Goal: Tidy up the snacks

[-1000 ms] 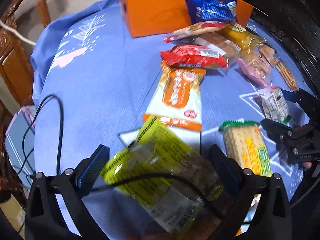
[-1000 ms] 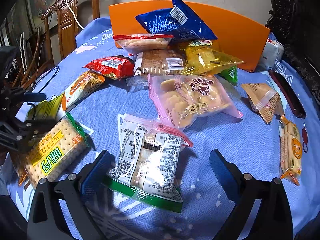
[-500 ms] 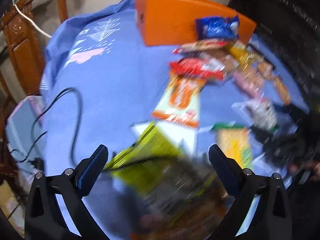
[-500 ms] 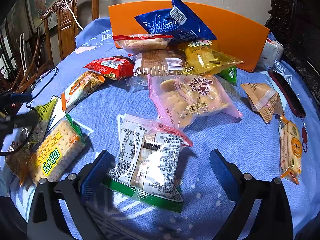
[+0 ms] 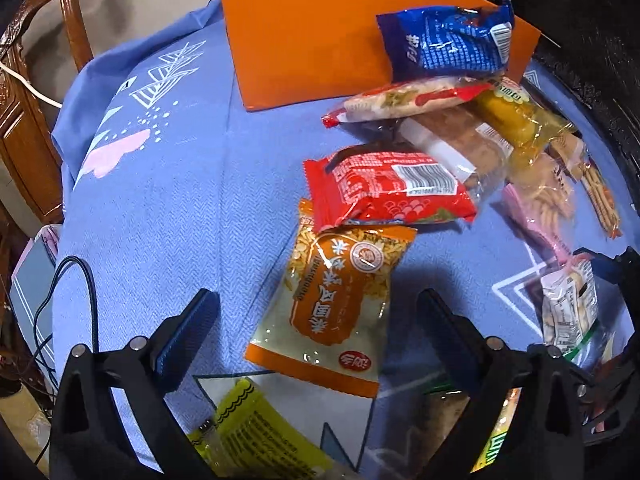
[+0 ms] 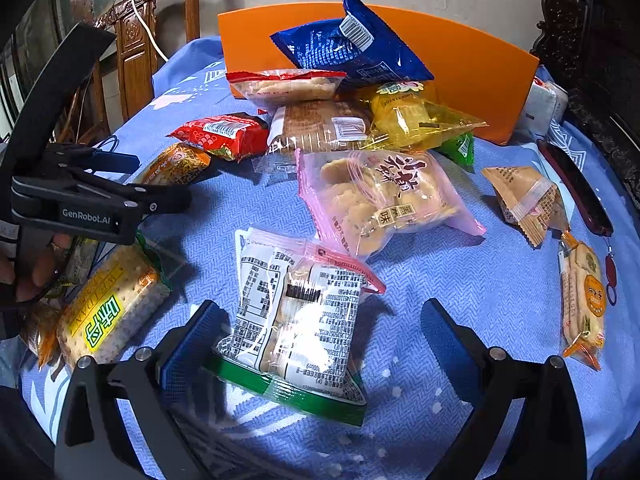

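My left gripper (image 5: pixel 318 316) is open and empty, its jaws on either side of an orange snack pack (image 5: pixel 340 296) lying on the blue tablecloth (image 5: pixel 160 200). A yellow-green pack (image 5: pixel 260 432) lies just below it. My right gripper (image 6: pixel 318 332) is open around a white-and-green biscuit bag (image 6: pixel 296 312) that rests on the cloth. The left gripper shows in the right wrist view (image 6: pixel 120 184) above the orange pack (image 6: pixel 176 164). A cracker pack (image 6: pixel 108 304) lies at the left.
An orange bin (image 6: pixel 472 64) stands at the back with a blue bag (image 6: pixel 348 48) leaning on it. Red (image 5: pixel 384 188), yellow (image 6: pixel 416 120), pink (image 6: pixel 384 200) and brown (image 6: pixel 524 200) packs lie spread around. A wooden chair (image 6: pixel 136 52) stands beyond the table.
My left gripper let go of the yellow-green pack, which now lies on the cloth, and moved forward over the orange pack. The right gripper has stayed in place.
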Demonstrator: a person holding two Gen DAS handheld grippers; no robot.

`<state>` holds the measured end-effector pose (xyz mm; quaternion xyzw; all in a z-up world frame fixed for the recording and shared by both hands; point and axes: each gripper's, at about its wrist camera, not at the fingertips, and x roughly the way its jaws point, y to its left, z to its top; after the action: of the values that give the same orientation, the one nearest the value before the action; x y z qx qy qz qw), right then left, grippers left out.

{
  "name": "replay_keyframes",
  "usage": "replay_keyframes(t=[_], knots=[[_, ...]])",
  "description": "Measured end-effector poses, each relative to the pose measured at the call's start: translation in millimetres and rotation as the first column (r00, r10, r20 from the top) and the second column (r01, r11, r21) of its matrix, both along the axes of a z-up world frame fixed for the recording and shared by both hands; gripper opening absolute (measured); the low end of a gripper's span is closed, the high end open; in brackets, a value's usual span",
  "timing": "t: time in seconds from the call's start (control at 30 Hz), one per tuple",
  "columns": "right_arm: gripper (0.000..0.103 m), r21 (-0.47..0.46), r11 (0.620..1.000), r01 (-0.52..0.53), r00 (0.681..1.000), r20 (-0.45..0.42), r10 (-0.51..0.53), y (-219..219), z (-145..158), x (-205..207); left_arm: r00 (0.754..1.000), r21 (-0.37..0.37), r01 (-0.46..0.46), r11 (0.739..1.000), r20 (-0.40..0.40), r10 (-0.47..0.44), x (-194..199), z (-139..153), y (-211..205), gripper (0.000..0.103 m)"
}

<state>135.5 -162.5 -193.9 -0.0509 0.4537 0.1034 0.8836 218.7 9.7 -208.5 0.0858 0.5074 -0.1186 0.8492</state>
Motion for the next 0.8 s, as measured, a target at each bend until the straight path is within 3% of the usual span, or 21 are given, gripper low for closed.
replay_keyframes(t=[0.03, 0.07, 0.1, 0.17, 0.3, 0.37, 0.47, 0.8], knots=[[0.1, -0.001, 1.0, 0.0, 1.0, 0.0, 0.0, 0, 0, 0, 1.0, -0.002, -0.001, 1.0, 0.003, 0.001, -1, 0, 0, 0.096], [0.1, -0.002, 1.0, -0.001, 1.0, 0.0, 0.001, 0, 0, 0, 1.0, -0.004, -0.001, 1.0, 0.011, 0.001, -2, 1, 1, 0.087], [0.1, -0.005, 1.0, 0.0, 1.0, -0.001, 0.0, 0, 0, 0, 1.0, -0.008, -0.001, 1.0, 0.025, 0.001, -4, 4, 1, 0.07], [0.099, -0.008, 1.0, -0.001, 1.0, -0.003, 0.001, 0, 0, -1, 0.999, -0.021, 0.009, 1.0, 0.037, -0.008, -10, 8, -2, 0.055], [0.08, -0.01, 0.999, -0.04, 0.999, 0.006, 0.04, 4, 4, -8, 0.999, -0.015, 0.005, 1.0, 0.054, -0.005, -15, 8, -5, 0.049], [0.056, -0.003, 0.997, -0.08, 0.997, 0.011, 0.08, 9, 7, -13, 0.998, -0.023, 0.003, 1.0, 0.057, -0.002, -21, 9, -5, 0.046], [0.045, -0.014, 0.995, -0.098, 0.995, 0.018, 0.098, 13, 9, -16, 0.999, -0.077, 0.018, 0.997, 0.048, -0.014, -29, 12, -3, 0.043], [0.043, 0.056, 0.997, -0.061, 0.995, 0.076, 0.057, -4, 23, -25, 0.998, -0.147, 0.01, 0.989, 0.064, 0.0, -49, 23, 8, 0.041]])
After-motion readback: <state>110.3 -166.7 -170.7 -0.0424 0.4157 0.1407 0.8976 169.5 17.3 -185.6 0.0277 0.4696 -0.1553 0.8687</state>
